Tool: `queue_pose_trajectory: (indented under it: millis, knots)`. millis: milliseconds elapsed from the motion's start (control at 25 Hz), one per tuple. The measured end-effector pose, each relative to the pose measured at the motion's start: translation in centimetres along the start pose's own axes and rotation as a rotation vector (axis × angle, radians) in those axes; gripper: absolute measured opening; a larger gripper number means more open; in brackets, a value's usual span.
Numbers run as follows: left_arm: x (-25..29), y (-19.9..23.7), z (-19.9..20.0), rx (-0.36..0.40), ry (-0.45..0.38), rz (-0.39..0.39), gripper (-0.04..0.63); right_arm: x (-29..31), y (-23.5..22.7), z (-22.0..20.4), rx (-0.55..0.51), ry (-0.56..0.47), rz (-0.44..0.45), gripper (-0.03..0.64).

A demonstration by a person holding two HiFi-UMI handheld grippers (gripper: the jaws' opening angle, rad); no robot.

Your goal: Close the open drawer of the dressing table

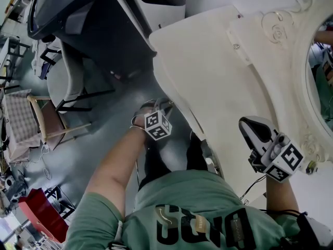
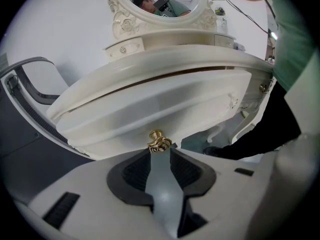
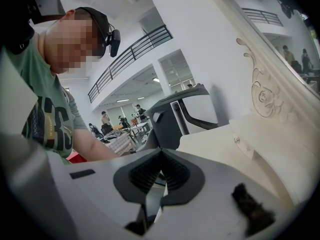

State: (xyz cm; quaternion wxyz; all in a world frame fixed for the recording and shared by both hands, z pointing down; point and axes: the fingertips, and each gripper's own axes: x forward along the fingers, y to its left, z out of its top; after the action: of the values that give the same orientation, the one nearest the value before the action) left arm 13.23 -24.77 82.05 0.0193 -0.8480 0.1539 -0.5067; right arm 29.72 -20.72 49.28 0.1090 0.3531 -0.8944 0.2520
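The cream table (image 1: 208,77) fills the space in front of the person, who stands close against its front edge. The drawer (image 2: 165,109) sits under the tabletop's curved lip, and I can't tell how far out it stands. The left gripper (image 2: 160,153) points steeply down at the drawer front. Its jaws clasp the small gold knob (image 2: 159,142) at their tips, which I take to be for steering the drawer as it is pushed in. The right gripper (image 3: 160,154) hangs over the tabletop, jaws together and empty, out of the way because one hold is enough here.
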Motion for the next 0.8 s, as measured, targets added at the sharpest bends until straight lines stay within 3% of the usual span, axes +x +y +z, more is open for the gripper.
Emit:
queue_pose_trajectory:
  millis: [800]
  knots:
    - [1.3, 0.3, 1.7, 0.017, 0.005, 0.012, 0.127, -1.9, -0.9, -0.8, 0.014, -0.018, -0.022, 0.011]
